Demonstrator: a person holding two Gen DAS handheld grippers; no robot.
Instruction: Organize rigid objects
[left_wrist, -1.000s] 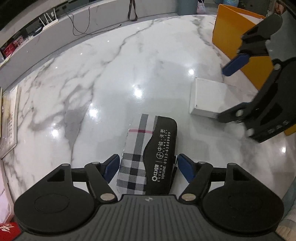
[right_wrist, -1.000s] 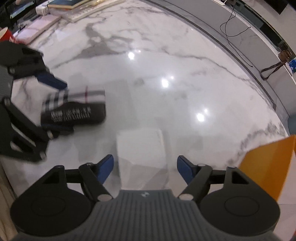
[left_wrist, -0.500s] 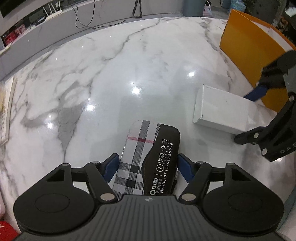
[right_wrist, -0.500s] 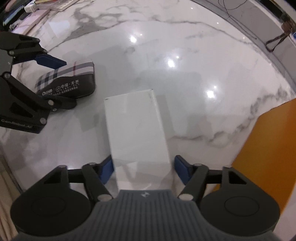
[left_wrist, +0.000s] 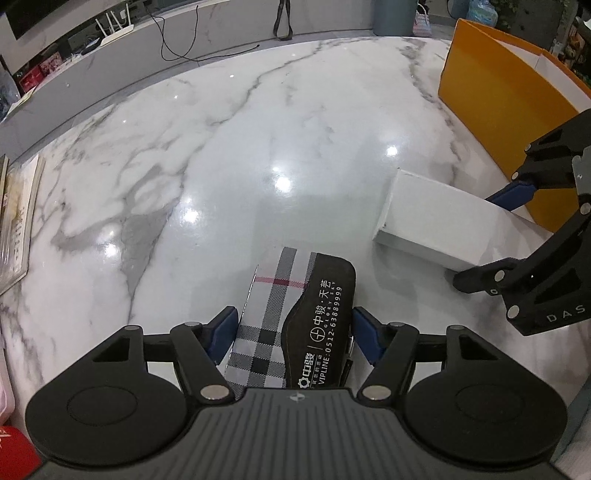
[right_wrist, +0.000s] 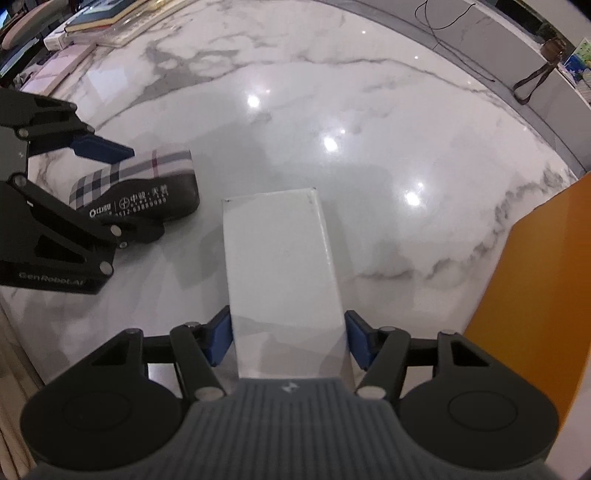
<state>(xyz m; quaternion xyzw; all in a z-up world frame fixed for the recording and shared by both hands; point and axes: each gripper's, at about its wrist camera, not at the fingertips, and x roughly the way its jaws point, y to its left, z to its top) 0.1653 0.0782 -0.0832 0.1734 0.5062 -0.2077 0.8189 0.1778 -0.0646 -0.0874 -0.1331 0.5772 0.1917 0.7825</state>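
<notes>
Grasping is the step in hand, on both sides at once. Left gripper (left_wrist: 293, 334) straddles the plaid case (left_wrist: 291, 325), lying on the marble table (left_wrist: 221, 155), blue pads just beside its flanks, not visibly pressing. Right gripper (right_wrist: 288, 336) is closing around the white box (right_wrist: 280, 273), near the orange bin (right_wrist: 546, 295). Next, I judge: firm both grips, then lift toward that bin.
</notes>
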